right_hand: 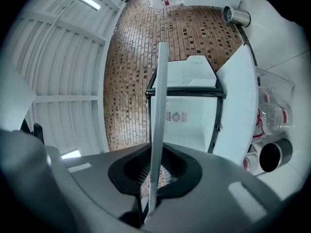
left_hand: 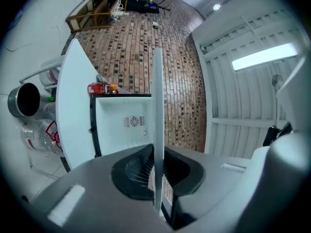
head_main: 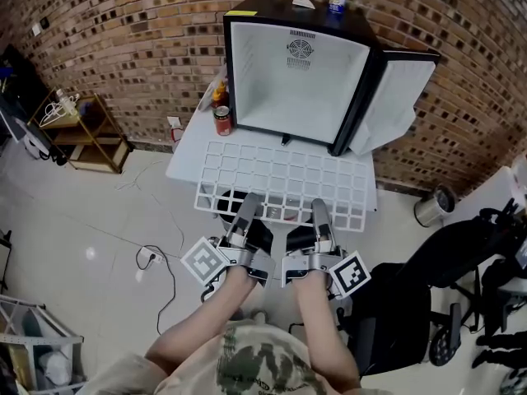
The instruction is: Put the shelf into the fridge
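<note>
You held the wire shelf (head_main: 284, 179) by its near edge, left gripper (head_main: 247, 210) and right gripper (head_main: 319, 214) each clamped on it side by side, likely to keep it level. It lay ahead of both grippers over the counter (head_main: 185, 161), long axis crosswise, far edge facing the open mini fridge (head_main: 296, 81).
</note>
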`<state>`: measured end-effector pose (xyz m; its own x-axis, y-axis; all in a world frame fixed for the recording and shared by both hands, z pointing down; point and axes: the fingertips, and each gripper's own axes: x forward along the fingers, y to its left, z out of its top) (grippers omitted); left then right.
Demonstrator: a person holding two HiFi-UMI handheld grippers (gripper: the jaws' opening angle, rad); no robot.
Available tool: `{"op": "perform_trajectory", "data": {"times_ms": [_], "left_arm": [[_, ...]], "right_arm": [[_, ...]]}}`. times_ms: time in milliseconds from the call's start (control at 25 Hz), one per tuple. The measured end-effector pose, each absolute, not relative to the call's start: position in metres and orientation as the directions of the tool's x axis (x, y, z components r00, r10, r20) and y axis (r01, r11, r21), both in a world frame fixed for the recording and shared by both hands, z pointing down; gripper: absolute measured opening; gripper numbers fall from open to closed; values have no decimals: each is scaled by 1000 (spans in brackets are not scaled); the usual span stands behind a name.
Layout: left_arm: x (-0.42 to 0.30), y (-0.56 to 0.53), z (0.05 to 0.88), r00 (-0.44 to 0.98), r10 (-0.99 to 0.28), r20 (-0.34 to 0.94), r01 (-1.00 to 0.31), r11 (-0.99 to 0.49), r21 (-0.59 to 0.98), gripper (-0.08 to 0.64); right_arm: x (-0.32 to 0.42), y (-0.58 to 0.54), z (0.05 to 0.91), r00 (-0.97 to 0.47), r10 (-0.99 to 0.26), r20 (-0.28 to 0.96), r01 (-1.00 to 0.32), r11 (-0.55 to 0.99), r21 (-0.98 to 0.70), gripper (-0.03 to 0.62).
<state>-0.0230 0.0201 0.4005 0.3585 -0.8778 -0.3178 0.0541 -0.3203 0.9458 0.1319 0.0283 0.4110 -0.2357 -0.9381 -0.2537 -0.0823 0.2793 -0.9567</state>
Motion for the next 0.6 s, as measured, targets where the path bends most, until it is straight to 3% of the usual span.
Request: {"op": "perform_trajectory", "data": {"times_ms": [600], "left_arm": [[-24,-18,402,346,-880,-325,72,-321,944,26]], "right_arm": [[131,-9,411,-231,-942,-244,-101,273,-957,28]]}}
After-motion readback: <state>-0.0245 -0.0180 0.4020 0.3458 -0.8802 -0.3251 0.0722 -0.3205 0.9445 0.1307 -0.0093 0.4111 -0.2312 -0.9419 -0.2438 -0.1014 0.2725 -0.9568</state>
